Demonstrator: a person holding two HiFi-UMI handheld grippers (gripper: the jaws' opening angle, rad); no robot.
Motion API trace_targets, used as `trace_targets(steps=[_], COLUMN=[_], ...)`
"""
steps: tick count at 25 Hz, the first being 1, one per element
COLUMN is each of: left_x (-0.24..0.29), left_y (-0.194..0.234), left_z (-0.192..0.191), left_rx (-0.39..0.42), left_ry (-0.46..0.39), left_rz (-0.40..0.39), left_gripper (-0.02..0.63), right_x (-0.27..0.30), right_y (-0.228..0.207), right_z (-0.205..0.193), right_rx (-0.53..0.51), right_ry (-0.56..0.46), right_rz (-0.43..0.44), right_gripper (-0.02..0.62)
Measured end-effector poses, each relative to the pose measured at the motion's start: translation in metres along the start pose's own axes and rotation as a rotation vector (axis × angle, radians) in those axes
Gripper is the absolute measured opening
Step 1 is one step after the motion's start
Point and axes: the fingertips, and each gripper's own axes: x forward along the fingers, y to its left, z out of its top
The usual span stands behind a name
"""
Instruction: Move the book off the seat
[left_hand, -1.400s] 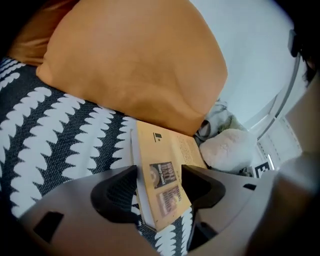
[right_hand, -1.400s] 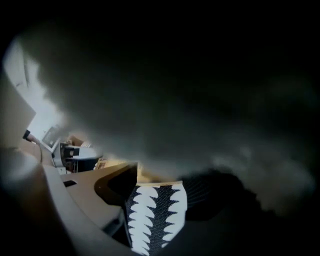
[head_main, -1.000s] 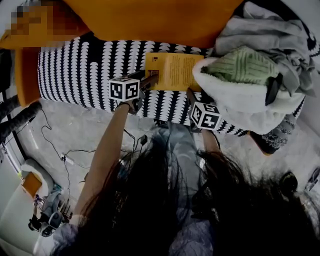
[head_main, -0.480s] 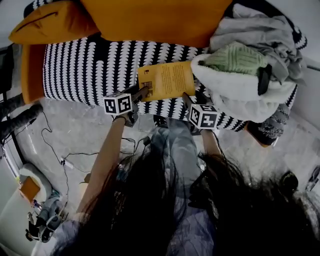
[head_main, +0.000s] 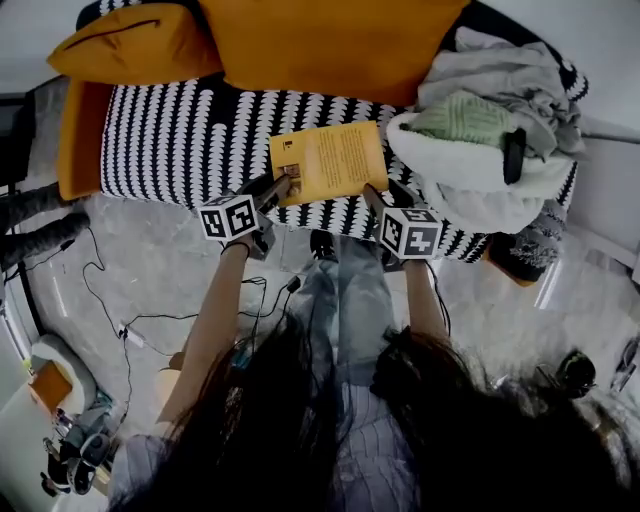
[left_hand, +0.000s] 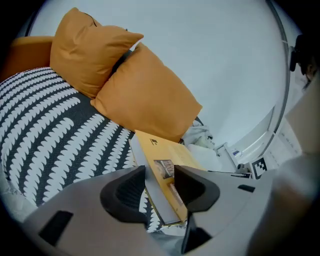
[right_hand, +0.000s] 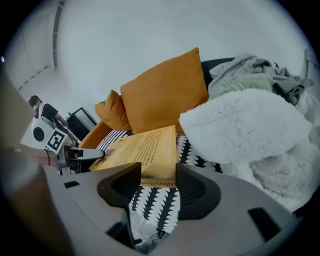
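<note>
Gripping the orange book by its near corners with the left hand-held gripper and the right hand-held gripper, having just closed the jaws of both further onto it. Holding it over the black-and-white seat, in front of the orange cushions and beside the pile of clothes.

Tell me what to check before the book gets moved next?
1. The left tongs grip the book: ok; their jaws have just been closing, with its corner between them.
2. The right tongs grip it too: ok; their jaws have also just been closing, on the other near corner.
3. The book is off the seat: ok, it looks raised.
4. The book is clear of the white blanket: cannot tell, they look very close.
</note>
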Motion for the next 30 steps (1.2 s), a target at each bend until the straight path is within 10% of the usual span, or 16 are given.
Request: trace_targets(steps=[30], left_x=[-0.214], left_y=[-0.167], left_z=[0.081], left_rx=[0.158], left_ry=[-0.288], left_rz=[-0.075], left_gripper=[0.178], right_x=[-0.211], right_y=[0.143], right_z=[0.111], right_rx=[-0.219], right_ry=[-0.155], right_rz=[0.06], right_gripper=[0.225])
